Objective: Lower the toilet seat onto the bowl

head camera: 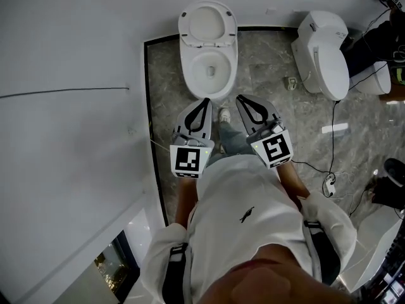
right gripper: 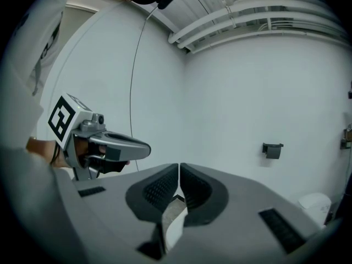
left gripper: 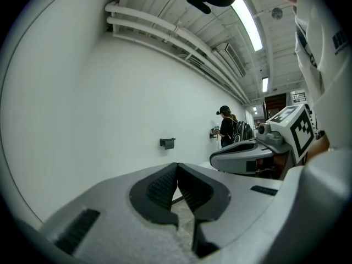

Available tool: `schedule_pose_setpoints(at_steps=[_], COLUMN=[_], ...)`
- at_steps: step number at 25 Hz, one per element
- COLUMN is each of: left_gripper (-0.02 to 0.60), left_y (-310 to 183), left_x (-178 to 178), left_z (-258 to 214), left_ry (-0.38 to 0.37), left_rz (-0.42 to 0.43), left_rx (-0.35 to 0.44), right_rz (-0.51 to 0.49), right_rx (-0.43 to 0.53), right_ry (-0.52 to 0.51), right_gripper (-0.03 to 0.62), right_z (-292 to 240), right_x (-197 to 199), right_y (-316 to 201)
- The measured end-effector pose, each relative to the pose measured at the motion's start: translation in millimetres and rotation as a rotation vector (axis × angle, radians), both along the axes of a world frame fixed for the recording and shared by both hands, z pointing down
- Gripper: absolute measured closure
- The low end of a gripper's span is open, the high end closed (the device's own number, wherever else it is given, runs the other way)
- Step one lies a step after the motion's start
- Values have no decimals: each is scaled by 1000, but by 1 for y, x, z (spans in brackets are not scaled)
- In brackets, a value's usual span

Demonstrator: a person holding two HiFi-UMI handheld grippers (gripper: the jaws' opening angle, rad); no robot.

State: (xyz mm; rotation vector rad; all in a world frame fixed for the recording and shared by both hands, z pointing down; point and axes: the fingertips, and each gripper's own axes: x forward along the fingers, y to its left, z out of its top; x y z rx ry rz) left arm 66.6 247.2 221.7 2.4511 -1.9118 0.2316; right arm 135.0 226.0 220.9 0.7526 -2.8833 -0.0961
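Observation:
A white toilet bowl (head camera: pixel 209 68) stands on the grey marble floor by the far wall. Its seat (head camera: pixel 207 23) is raised at the back, leaning toward the wall. My left gripper (head camera: pixel 204 101) is shut and holds nothing. It hovers just short of the bowl's front rim. Beside it, my right gripper (head camera: pixel 242 99) is also shut and empty, slightly right of the bowl. In the left gripper view the closed jaws (left gripper: pixel 177 166) point at a bare white wall. The right gripper view shows its closed jaws (right gripper: pixel 179 166) toward the same wall. Neither gripper touches the toilet.
A second white toilet (head camera: pixel 323 56) stands at the right, with cables and a small white box (head camera: pixel 330 183) on the floor near it. A white wall (head camera: pixel 69 75) runs along the left. A dark paper holder (left gripper: pixel 168 143) hangs on the wall. A person (left gripper: pixel 226 126) stands far off.

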Motion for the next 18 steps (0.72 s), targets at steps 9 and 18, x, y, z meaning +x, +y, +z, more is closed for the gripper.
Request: schedule_pose_setpoints(at_steps=[9, 18], left_gripper=[555, 555], left_y=[-42, -82], left_x=[-21, -52], left_z=[5, 5], left_ry=[-12, -1], left_rz=[2, -28], left_rx=[-15, -37], right_rz=[21, -11], right_rx=[-30, -39], right_ry=[-10, -11], right_gripper=[563, 563], right_z=[9, 5], right_x=[-19, -50], right_y=[-46, -85])
